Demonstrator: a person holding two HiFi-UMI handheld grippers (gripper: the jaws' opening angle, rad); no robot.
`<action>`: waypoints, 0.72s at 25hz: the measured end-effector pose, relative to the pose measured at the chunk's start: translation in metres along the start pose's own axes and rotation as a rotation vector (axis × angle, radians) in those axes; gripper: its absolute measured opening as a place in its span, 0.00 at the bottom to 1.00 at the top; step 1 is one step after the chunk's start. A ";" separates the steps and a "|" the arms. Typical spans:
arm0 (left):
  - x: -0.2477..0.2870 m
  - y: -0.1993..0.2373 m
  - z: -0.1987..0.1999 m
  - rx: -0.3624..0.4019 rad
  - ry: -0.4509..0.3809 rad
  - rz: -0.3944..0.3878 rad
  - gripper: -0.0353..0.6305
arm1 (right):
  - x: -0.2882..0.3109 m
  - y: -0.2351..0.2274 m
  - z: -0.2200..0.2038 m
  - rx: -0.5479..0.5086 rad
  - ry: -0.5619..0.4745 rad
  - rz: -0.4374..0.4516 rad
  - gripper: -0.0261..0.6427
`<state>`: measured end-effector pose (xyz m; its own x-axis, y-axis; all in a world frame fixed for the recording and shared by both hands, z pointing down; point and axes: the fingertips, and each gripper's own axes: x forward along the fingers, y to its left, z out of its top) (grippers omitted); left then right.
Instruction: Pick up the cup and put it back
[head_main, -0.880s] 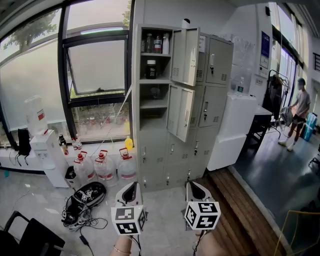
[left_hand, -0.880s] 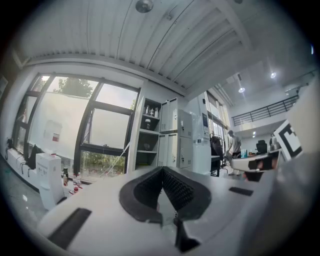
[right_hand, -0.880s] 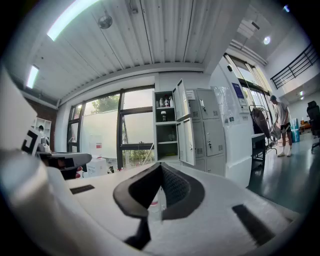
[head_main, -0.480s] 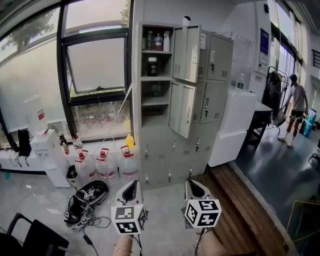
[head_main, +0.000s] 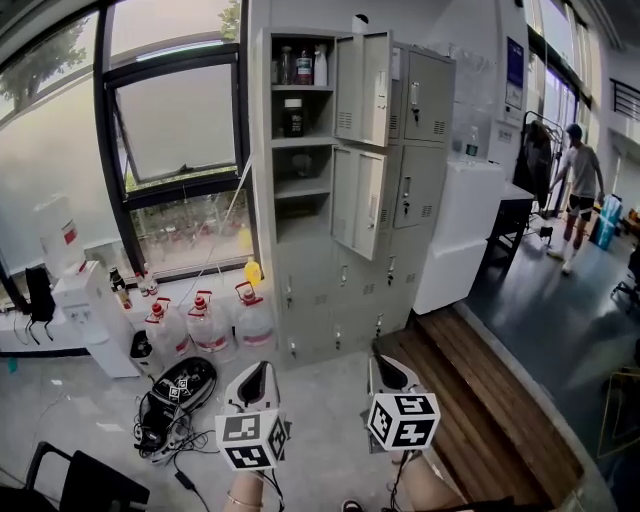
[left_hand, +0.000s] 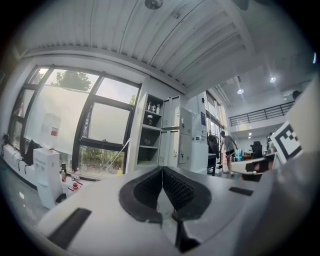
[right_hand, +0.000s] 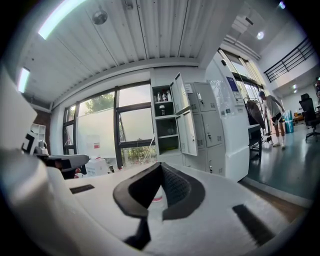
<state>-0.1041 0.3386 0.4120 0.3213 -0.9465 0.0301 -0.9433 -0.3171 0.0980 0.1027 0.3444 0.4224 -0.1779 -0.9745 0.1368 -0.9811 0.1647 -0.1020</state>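
A person is standing well back from a tall grey locker cabinet (head_main: 300, 270) and holding two handheld grippers low in front of the body, both pointing roughly level toward it. The left gripper (head_main: 258, 378) is showing its dark ribbed pads pressed together at the tips with nothing between them, and the right gripper (head_main: 388, 372) is likewise pinched closed and empty. The task's thing seems to be a small pale, glassy cup (head_main: 303, 165), too small to make out clearly, sitting on the third open shelf down, under a shelf carrying a dark jar (head_main: 292, 115) and a top shelf of bottles (head_main: 300, 65). Since the cup is resting on its shelf and neither tool is carrying anything, the work is looking either not yet begun or already finished; the pictures are not settling which. Two locker doors (head_main: 352, 215) are hanging open toward the right of the shelves, so their edges are likely narrowing any approach from that side. On the floor to the left, water jugs (head_main: 210, 325) are crowding the cabinet's foot, near a white water dispenser (head_main: 85, 300) and a tangle of black cables (head_main: 170, 400). Pale bare floor is lying straight ahead, with a wooden strip (head_main: 480, 400) to the right. Another person (head_main: 578, 180) is moving far off at the right.
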 end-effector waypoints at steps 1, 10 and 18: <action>0.002 0.001 -0.003 0.001 0.005 -0.004 0.07 | 0.002 -0.001 -0.001 0.000 0.004 -0.007 0.03; 0.054 0.025 -0.012 -0.014 0.005 0.004 0.07 | 0.063 -0.013 -0.002 0.004 0.012 -0.015 0.03; 0.149 0.050 0.002 0.017 -0.007 0.026 0.07 | 0.166 -0.037 0.019 0.032 -0.009 0.010 0.03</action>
<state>-0.1036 0.1813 0.4191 0.2958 -0.9549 0.0252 -0.9527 -0.2930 0.0807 0.1105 0.1733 0.4302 -0.1867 -0.9742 0.1268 -0.9763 0.1697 -0.1343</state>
